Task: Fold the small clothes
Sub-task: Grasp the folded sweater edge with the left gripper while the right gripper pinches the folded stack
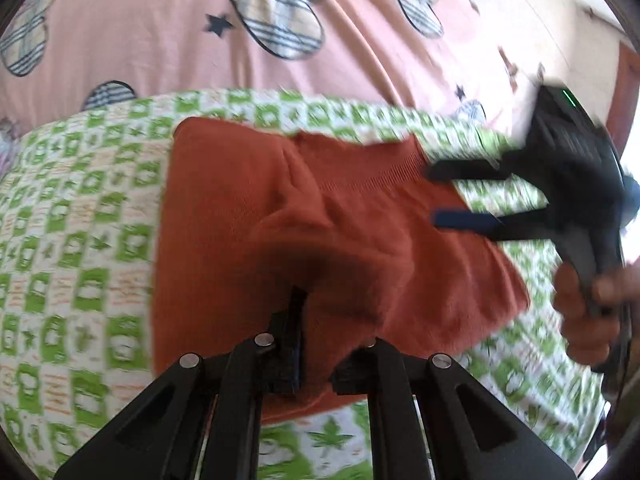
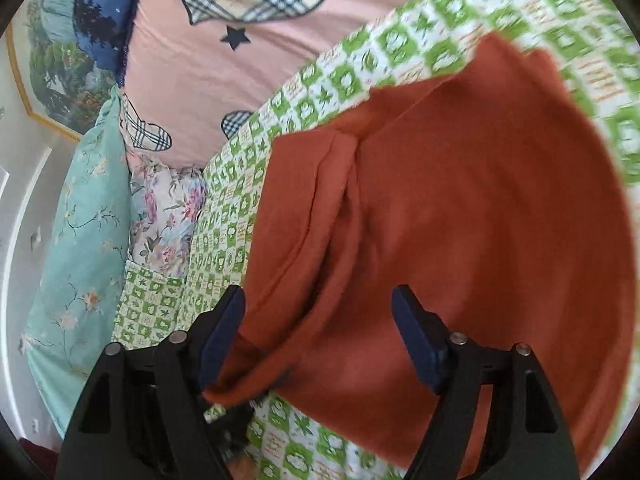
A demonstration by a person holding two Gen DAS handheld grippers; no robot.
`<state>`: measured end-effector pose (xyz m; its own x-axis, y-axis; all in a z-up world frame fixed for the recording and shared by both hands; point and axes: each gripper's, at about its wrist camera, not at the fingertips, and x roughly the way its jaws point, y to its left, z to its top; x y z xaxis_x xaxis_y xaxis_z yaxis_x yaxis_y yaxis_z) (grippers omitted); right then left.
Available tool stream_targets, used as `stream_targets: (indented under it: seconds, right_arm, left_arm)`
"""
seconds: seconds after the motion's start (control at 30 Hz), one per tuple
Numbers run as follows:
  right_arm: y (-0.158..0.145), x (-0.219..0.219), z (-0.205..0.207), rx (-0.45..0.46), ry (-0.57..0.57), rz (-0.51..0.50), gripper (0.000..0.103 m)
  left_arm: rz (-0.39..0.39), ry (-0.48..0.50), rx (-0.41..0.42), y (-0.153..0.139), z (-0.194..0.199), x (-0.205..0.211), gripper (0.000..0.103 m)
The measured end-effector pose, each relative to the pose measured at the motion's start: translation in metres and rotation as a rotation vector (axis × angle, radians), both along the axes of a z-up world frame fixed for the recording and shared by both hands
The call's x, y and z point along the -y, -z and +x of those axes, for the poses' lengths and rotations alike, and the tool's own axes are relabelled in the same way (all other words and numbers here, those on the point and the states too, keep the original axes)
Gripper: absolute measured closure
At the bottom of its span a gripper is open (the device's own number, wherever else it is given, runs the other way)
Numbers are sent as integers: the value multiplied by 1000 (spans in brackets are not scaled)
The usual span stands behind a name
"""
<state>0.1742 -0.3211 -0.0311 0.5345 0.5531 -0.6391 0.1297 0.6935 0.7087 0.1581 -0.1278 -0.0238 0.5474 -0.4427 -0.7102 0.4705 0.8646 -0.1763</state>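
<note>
A rust-orange garment point(image 1: 320, 220) lies on a green-and-white patterned cloth point(image 1: 80, 240). My left gripper point(image 1: 316, 356) is shut on a bunched fold of the garment's near edge and lifts it a little. My right gripper point(image 1: 436, 194) shows at the right in the left wrist view, held by a hand, its fingers apart over the garment's far right edge. In the right wrist view the right gripper point(image 2: 320, 336) is open over the garment point(image 2: 460, 220), with nothing between its blue pads point(image 2: 416, 344).
The patterned cloth point(image 2: 360, 60) lies on a pink bedsheet point(image 1: 160, 40) with plaid shapes. A teal floral pillow point(image 2: 80, 240) and a floral pillow point(image 2: 168, 208) lie at the left of the right wrist view. A framed picture point(image 2: 52, 60) hangs on the wall.
</note>
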Motion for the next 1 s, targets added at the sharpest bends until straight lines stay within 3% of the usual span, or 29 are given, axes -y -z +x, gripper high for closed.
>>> stream_targets:
  seconds: [0.17, 0.2, 0.23, 0.3, 0.33, 0.5, 0.63, 0.73, 0.87, 1.0]
  right_arm:
    - [30, -30, 58, -88, -70, -35, 27]
    - [33, -36, 68, -86, -72, -40, 31]
    - [35, -39, 74, -74, -72, -48, 52]
    - [32, -44, 82, -46, -78, -61, 78]
    - [25, -43, 81, -25, -74, -78, 83]
    - [-30, -24, 58, 126, -83, -157, 87]
    - [-61, 15, 32, 182, -72, -237, 87]
    - [-53, 54, 15, 135, -17, -281, 87]
    - [-17, 99, -4, 45, 68, -288, 88]
    - [7, 114, -14, 19, 101, -266, 88]
  left_arm:
    - [21, -2, 15, 4, -3, 2, 95]
    - [17, -1, 13, 3, -2, 1, 95]
    - [10, 1, 15, 2, -1, -1, 95]
    - [9, 3, 18, 1, -3, -3, 95]
    - [17, 6, 21, 0, -3, -3, 95]
    - [39, 37, 59, -17, -12, 6, 95]
    - [-55, 120, 65, -42, -16, 35, 94]
    - [-75, 175, 55, -42, -18, 74, 94]
    - [-86, 252, 4, -21, -18, 123, 94]
    - [-25, 296, -32, 2, -17, 155, 94]
